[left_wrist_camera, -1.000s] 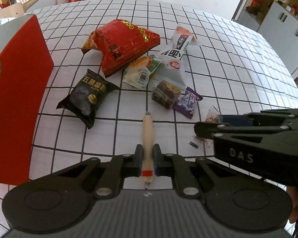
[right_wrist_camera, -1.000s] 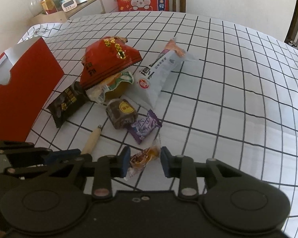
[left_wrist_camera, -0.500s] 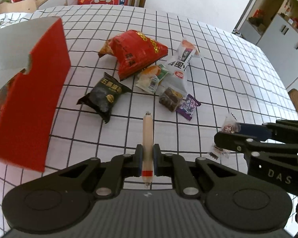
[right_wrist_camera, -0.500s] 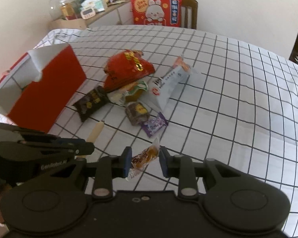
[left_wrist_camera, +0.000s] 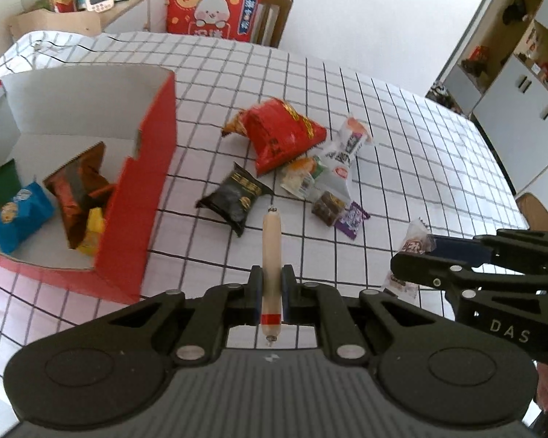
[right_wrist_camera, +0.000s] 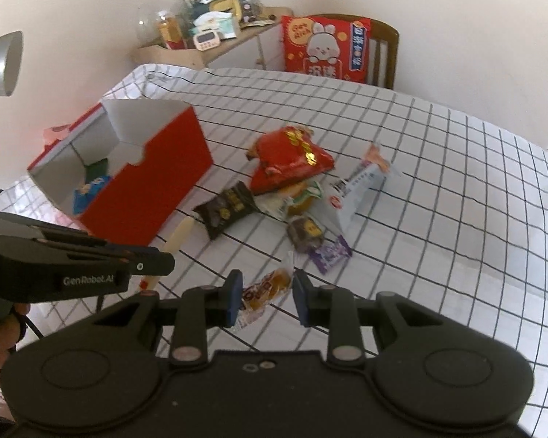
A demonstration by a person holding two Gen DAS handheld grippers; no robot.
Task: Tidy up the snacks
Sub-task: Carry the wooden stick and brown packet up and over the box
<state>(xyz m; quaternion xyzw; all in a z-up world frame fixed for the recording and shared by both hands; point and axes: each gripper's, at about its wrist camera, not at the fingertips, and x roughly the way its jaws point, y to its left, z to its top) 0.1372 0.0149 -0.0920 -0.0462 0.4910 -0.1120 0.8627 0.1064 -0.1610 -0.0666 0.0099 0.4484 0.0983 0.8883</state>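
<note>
My left gripper (left_wrist_camera: 271,284) is shut on a pale sausage stick (left_wrist_camera: 271,255) and holds it above the table, right of the open red box (left_wrist_camera: 146,197). The box holds a blue packet (left_wrist_camera: 18,215), a brown packet (left_wrist_camera: 80,186) and a green one. My right gripper (right_wrist_camera: 266,297) is shut on a small clear-wrapped candy (right_wrist_camera: 265,286), lifted off the table; it also shows in the left wrist view (left_wrist_camera: 416,244). Loose snacks lie mid-table: a red bag (left_wrist_camera: 281,131), a black packet (left_wrist_camera: 235,197), a white packet (left_wrist_camera: 341,157), a brown cake (left_wrist_camera: 327,206), a purple candy (left_wrist_camera: 352,217).
The table has a white checked cloth (left_wrist_camera: 420,146). A chair with a red rabbit cushion (left_wrist_camera: 212,9) stands at the far edge. A cluttered sideboard (right_wrist_camera: 208,33) is behind it, cabinets (left_wrist_camera: 522,84) to the right, a lamp (right_wrist_camera: 2,62) at the left.
Both grippers have risen and pulled back with their snacks. The box's open inside has come into the left wrist view.
</note>
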